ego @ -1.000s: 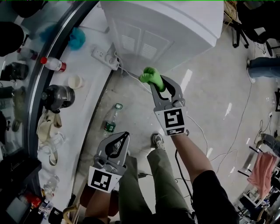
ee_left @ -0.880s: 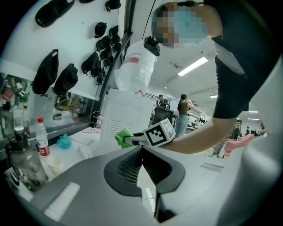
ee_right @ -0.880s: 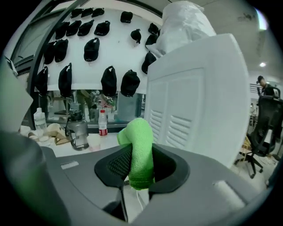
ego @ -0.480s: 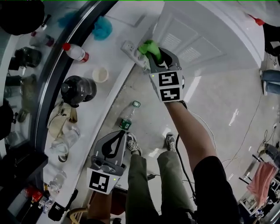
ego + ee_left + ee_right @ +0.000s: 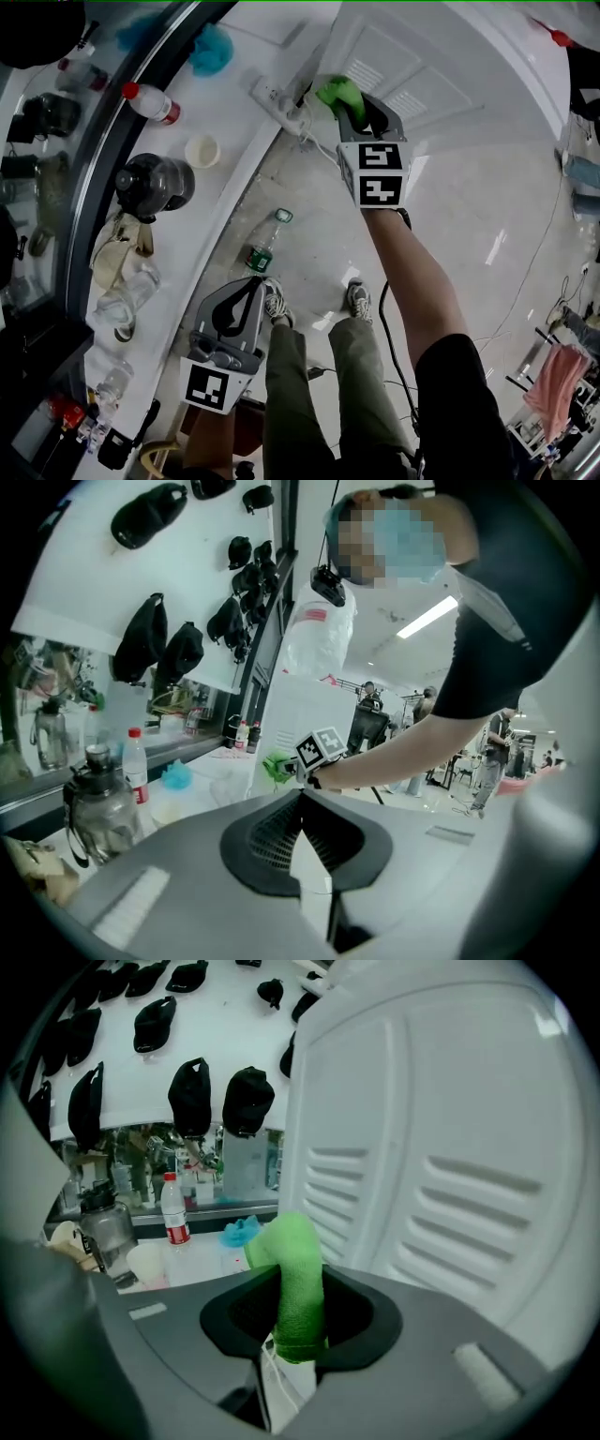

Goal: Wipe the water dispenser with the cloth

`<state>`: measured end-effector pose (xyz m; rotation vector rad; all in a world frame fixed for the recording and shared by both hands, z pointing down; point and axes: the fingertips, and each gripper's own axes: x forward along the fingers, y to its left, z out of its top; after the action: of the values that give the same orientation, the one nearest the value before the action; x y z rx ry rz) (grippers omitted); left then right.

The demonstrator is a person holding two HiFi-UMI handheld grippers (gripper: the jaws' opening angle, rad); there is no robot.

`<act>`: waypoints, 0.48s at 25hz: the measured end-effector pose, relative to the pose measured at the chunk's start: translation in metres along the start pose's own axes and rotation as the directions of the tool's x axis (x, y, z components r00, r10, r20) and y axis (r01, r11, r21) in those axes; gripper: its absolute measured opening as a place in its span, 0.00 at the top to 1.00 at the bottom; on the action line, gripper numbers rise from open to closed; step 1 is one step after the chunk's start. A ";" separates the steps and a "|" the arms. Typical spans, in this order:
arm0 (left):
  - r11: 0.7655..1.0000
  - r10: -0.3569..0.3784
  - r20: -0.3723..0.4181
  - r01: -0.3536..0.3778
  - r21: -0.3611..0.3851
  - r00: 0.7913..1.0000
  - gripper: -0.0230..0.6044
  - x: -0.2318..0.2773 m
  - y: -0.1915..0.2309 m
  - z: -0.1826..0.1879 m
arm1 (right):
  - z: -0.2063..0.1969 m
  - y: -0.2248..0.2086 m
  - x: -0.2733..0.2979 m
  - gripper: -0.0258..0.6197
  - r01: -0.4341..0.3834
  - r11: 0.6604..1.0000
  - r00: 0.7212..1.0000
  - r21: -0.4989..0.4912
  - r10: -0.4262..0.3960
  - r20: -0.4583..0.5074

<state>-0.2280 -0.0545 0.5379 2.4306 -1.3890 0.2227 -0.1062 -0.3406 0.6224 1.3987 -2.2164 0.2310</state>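
The white water dispenser (image 5: 441, 66) stands at the top of the head view, its louvred panel (image 5: 441, 1176) facing me. My right gripper (image 5: 349, 105) is shut on a folded green cloth (image 5: 336, 93) and holds it at the panel's lower left corner; whether the cloth touches I cannot tell. In the right gripper view the cloth (image 5: 296, 1283) sticks up from between the jaws, just left of the louvres. My left gripper (image 5: 260, 283) hangs low over the floor, shut with nothing in it. Its own view shows the cloth (image 5: 276, 766) and the dispenser (image 5: 295, 719) ahead.
A white counter (image 5: 234, 141) runs along the left with a power strip (image 5: 279, 101), a red-capped bottle (image 5: 147, 101), a cup (image 5: 201, 150), a dark jug (image 5: 150, 184) and a blue cloth (image 5: 212, 49). A plastic bottle (image 5: 262, 246) lies on the floor by the person's shoes.
The right gripper has carried the green cloth up and leftward to the dispenser's louvred panel. The left gripper stays low and shut.
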 end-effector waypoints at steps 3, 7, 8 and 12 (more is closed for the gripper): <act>0.999 -0.028 0.008 0.028 0.016 1.000 0.96 0.015 -0.022 0.006 | -0.017 -0.027 -0.025 0.78 0.020 1.000 1.000 0.019 -0.019 -0.006; 0.998 -0.051 0.013 0.051 0.025 0.999 0.96 0.034 -0.050 0.011 | -0.047 -0.066 -0.067 0.78 0.045 0.998 0.999 0.040 -0.044 -0.014; 0.998 -0.059 0.016 0.058 0.028 0.998 0.96 0.039 -0.058 0.012 | -0.055 -0.075 -0.078 0.78 0.049 0.998 0.999 0.042 -0.049 -0.018; 0.996 -0.084 0.020 0.083 0.028 0.996 0.96 0.058 -0.088 0.014 | -0.083 -0.107 -0.113 0.78 0.065 0.997 0.997 0.045 -0.063 -0.049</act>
<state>-0.1229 -0.0650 0.5235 2.5143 -1.2973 0.1980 0.0544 -0.2662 0.6245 1.4712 -2.1361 0.2922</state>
